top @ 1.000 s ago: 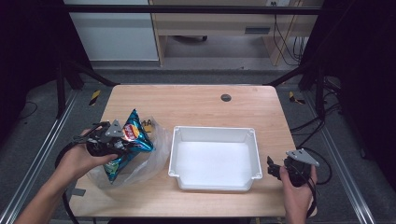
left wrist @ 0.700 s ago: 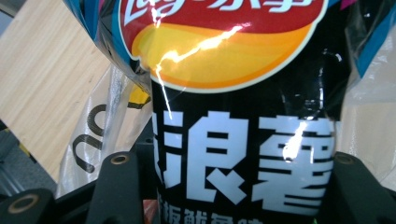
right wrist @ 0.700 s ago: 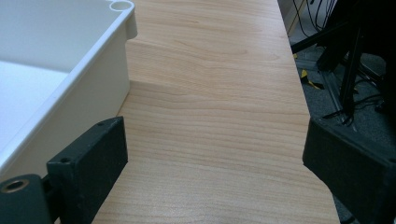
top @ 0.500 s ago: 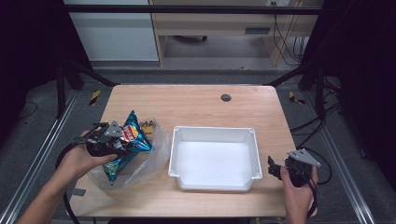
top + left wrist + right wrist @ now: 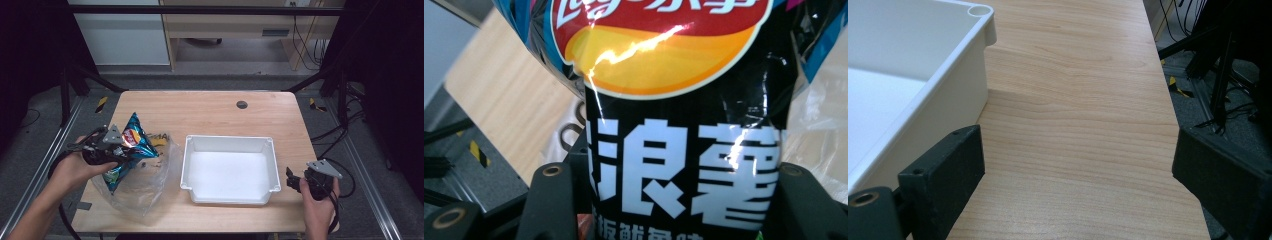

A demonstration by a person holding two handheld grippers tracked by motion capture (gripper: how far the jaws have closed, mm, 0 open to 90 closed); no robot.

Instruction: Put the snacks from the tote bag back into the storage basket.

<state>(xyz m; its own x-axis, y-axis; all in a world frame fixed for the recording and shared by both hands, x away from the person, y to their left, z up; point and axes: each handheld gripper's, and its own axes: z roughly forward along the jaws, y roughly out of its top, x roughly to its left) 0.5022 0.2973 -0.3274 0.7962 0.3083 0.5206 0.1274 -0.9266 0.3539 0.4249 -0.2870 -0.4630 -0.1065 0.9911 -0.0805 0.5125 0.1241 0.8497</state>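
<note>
A blue and black chip bag (image 5: 132, 144) with a red and yellow logo is clamped between the jaws of my left gripper (image 5: 122, 152) at the table's left side. It is held above a crumpled clear plastic bag (image 5: 150, 185). In the left gripper view the chip bag (image 5: 674, 100) sits pinched between both black jaws of the left gripper (image 5: 674, 200). My right gripper (image 5: 292, 179) rests near the front right corner, just right of a white bin (image 5: 227, 142). In the right gripper view the right gripper (image 5: 1078, 160) is open over bare wood, with nothing between its jaws.
The white bin (image 5: 963, 55) is empty and stands in the middle of the wooden table (image 5: 210, 112). A dark round grommet (image 5: 242, 104) sits near the far edge. Cables and black frame legs lie on the floor to the right.
The left hand and the chip bag have shifted slightly to the left. The right gripper has stayed still.
</note>
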